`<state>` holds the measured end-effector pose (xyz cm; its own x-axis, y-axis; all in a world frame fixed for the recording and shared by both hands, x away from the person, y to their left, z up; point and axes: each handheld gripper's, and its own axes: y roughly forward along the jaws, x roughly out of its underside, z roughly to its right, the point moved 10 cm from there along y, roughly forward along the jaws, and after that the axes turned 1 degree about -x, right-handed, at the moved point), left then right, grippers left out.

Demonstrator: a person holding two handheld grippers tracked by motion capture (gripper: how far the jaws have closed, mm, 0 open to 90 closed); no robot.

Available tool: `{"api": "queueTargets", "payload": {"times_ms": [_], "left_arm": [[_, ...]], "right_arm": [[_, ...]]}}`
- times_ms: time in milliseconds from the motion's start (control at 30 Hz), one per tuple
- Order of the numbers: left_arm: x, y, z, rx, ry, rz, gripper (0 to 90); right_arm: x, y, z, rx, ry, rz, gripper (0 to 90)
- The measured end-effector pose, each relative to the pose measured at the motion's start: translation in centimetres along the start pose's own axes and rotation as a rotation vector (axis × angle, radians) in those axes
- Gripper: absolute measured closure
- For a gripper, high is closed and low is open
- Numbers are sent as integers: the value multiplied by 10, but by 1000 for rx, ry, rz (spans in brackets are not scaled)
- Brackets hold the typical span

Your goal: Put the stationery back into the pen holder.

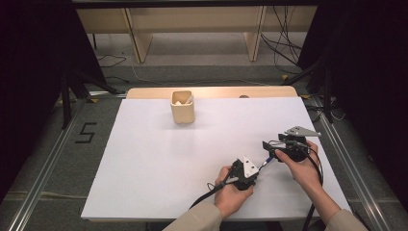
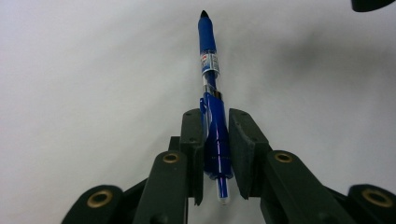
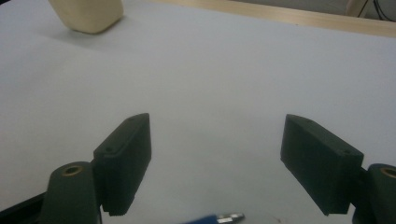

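I see a blue pen (image 2: 212,107) clamped between the jaws of my left tongs (image 1: 253,174), its dark tip pointing straight out ahead of them and its pale rear end poking back behind the pads. A small white label with red and dark print wraps the barrel beyond the jaws; the print is too small for me to read. My right tongs (image 3: 217,158) stand released, jaws wide apart, just beyond the pen's tip, and the pen's front end (image 3: 212,218) shows low between those spread jaws without touching either. On the floor to the left of the white table (image 1: 144,163) I read a dark mark shaped like "5" (image 1: 85,132). A beige cup (image 1: 182,107) stands on the table, well ahead of both tongs.
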<state>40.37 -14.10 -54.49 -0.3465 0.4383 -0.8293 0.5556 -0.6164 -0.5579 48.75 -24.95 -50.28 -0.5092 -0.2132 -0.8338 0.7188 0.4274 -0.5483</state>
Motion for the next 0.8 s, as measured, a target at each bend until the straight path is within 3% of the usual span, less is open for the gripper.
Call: {"api": "queueTargets", "payload": {"times_ms": [200, 367, 433, 467, 500, 533, 567, 800], "left_arm": [[5, -23, -31, -61, -35, 35, 763], [8, -46, -52, -101, -66, 74, 763], [9, -52, -56, -114, -73, 85, 763], [10, -55, -58, -119, -77, 94, 763], [11, -58, -60, -123, -78, 97, 763], [12, -61, -61, -127, -81, 100, 763], [13, -63, -62, -130, -84, 105, 763], [10, -74, -67, -143, -99, 139, 763]], "right_arm": [[-5, -2, -7, -16, 7, 23, 247], [-9, 3, -23, -71, 25, 31, 240], [-10, 7, -33, -100, 38, 29, 241], [-11, 11, -44, -135, 48, 26, 240], [-11, 11, -44, -135, 48, 26, 240], [-12, 15, -56, -162, 46, 22, 240], [-12, 15, -56, -162, 46, 22, 240], [-14, 28, -92, -261, 83, 5, 241]]}}
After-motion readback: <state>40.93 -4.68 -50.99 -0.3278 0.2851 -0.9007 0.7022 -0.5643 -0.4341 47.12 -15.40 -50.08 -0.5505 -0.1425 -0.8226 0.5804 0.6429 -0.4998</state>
